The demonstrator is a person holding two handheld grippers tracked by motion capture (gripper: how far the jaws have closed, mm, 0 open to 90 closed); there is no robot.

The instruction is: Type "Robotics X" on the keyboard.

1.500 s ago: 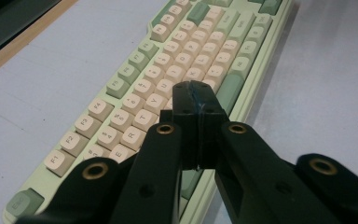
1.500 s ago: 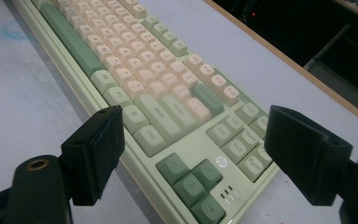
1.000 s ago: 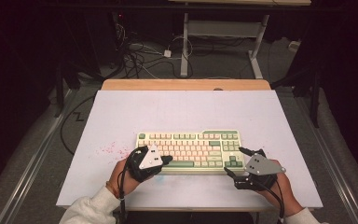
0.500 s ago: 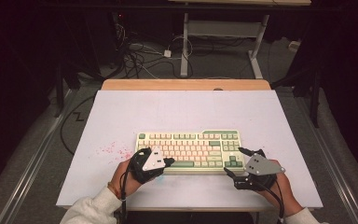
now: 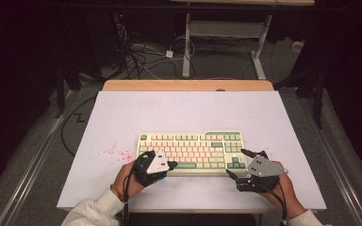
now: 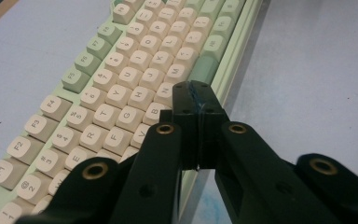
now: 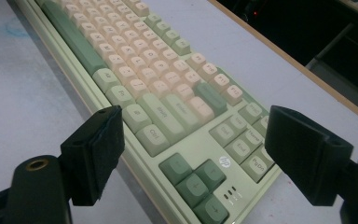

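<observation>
Now, step: I poise both tools at the keyboard (image 5: 191, 151), lying near the desk's (image 5: 184, 108) front edge.
Left hand-held gripper (image 6: 196, 100): pinched together, empty, above the spacebar's left end.
Right hand-held gripper (image 7: 193, 156): spread wide, straddling the arrow-key corner, untouched.
Next move: probably lower the left tip squarely onto one key.

Keyboard (image 5: 191, 150) matt plastic; table (image 5: 188, 110) smooth, wood-edged

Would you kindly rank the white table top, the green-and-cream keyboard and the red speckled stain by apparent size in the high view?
1. White table top
2. Green-and-cream keyboard
3. Red speckled stain
The gaps in size are plain, so nearness to the camera leaves no doubt.
</observation>
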